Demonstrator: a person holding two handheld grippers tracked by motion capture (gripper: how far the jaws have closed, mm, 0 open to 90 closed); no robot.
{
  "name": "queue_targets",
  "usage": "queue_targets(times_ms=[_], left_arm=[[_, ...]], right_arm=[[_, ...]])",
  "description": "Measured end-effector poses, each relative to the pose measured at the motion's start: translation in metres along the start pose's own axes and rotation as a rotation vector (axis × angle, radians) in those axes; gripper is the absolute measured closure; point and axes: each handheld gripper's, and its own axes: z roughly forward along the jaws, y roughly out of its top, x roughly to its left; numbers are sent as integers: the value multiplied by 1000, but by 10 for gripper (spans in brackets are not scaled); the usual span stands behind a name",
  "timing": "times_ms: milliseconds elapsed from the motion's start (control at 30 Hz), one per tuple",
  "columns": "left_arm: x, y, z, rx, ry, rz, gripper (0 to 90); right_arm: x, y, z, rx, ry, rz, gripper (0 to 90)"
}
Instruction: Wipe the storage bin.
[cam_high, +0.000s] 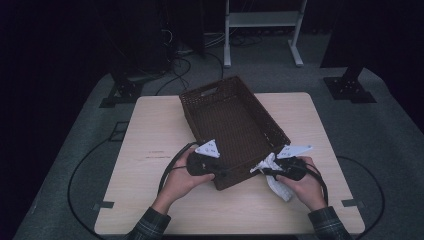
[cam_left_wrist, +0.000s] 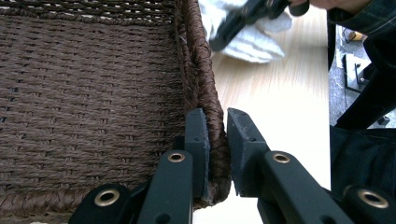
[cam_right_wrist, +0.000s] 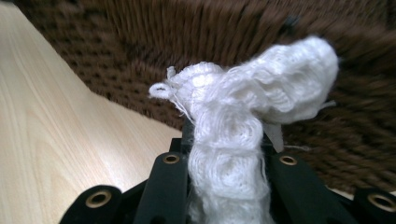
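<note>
Where the pale wooden table (cam_high: 150, 130) spreads bare on its left side, a black cable (cam_high: 167, 167) loops back from the left gripper (cam_high: 216, 171), held in the person's left hand (cam_high: 182, 180) at the near left corner of the brown woven basket (cam_high: 235, 125); a grey three-cornered plate (cam_high: 208, 148) rides on top of it. In the left gripper view the two black jaws stand on either side of the basket's near wall (cam_left_wrist: 205, 98) — one inside the basket, one outside — and are closed on the braided rim, the inner pad flat against the weave, the outer one with a thin gap showing near its tip. The basket sits at an angle in the middle of the table, its far end with the handle slot turned away from the person; its woven floor (cam_left_wrist: 88, 88) lies bare in the left gripper view.

Further right, just beside the basket's near right corner, the right gripper (cam_high: 272, 171) is held in the right hand (cam_high: 305, 187); its jaws are clamped on a white knitted cloth (cam_high: 277, 185), which bunches up past the jaw tips against the basket's outer wall (cam_right_wrist: 210, 56) — whether it touches the weave I cannot tell; the rest of the cloth hangs down onto the table under the hand. In the right gripper view the cloth (cam_right_wrist: 233, 140) stands bundled between the jaws, its free end flopped to the right.
</note>
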Motion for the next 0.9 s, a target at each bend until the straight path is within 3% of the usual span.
queue_targets(times_ms=[167,467,567,633,900], left_arm=[[0,0,0,3,-1,-2,784],[-1,0,0,1,1,-2,784],[0,0,0,-1,0,-2,784],[0,0,0,-1,0,-3,784],[0,0,0,-5,-1,0,784]], right_arm=[[4,-5,18,56,7,-18,749],[7,-9,30,100,31,-10,749],[9,-9,33,115,31,-34,748],[9,-9,31,113,32,-29,748],[12,10,-4,-23,20,-35,748]])
